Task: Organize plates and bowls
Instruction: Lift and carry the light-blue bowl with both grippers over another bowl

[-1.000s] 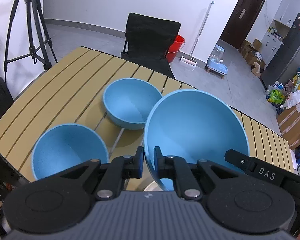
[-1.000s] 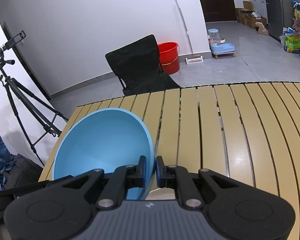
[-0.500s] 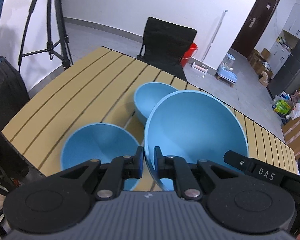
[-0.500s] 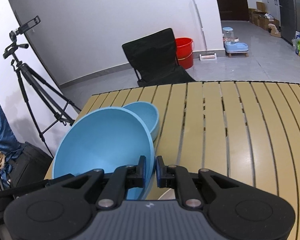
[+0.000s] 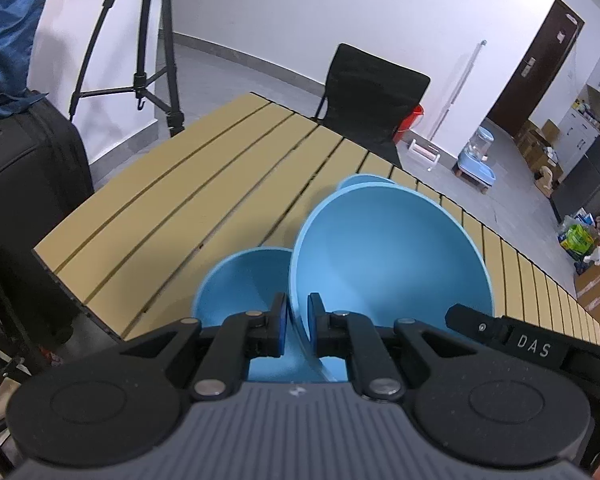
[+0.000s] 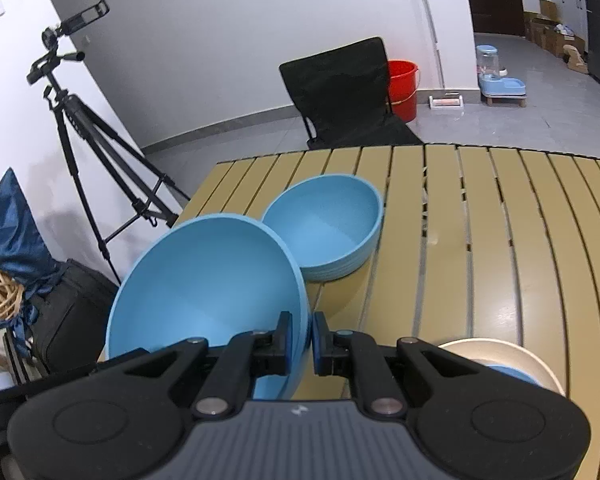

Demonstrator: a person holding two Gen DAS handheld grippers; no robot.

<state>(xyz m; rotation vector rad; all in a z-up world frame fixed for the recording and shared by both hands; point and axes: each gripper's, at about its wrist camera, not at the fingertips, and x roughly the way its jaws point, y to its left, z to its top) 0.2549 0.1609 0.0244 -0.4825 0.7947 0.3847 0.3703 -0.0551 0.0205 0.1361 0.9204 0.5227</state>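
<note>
I find the slatted bench [image 6: 500, 248] carrying the work, its near left corner occupied by the bowls. The large blue bowl [image 5: 392, 256] is off the surface and tilted, carried between both tools: my left hand-held gripper [image 5: 298, 320] pinches its rim on one side, and my right hand-held gripper [image 6: 300, 340] pinches the rim on the opposite side. On each, the jaws are pressed nearly together with only the thin wall between them.

Directly below and beside the carried bowl sits a medium blue bowl [image 5: 240, 288], upright on the bench near its edge. A second resting bowl [image 6: 328, 228] stands just beyond, upright, ribbed around its lower wall. All three are empty as far as I can see. At the lower right of the right wrist view a pale dish [image 6: 504, 356] shows something blue inside; I cannot tell what it is.

Handling assessment: the carried bowl looks rigid, thin-walled and light, likely plastic or similar, with a smooth matte surface that could slide in a narrow pinch. The rim is the only practical hold, and a two-sided grip suits its width. I judge the step in hand to be nesting or stacking. The risk is the tilt: uneven lowering may catch the medium bowl's rim and push it toward the bench edge.
</note>
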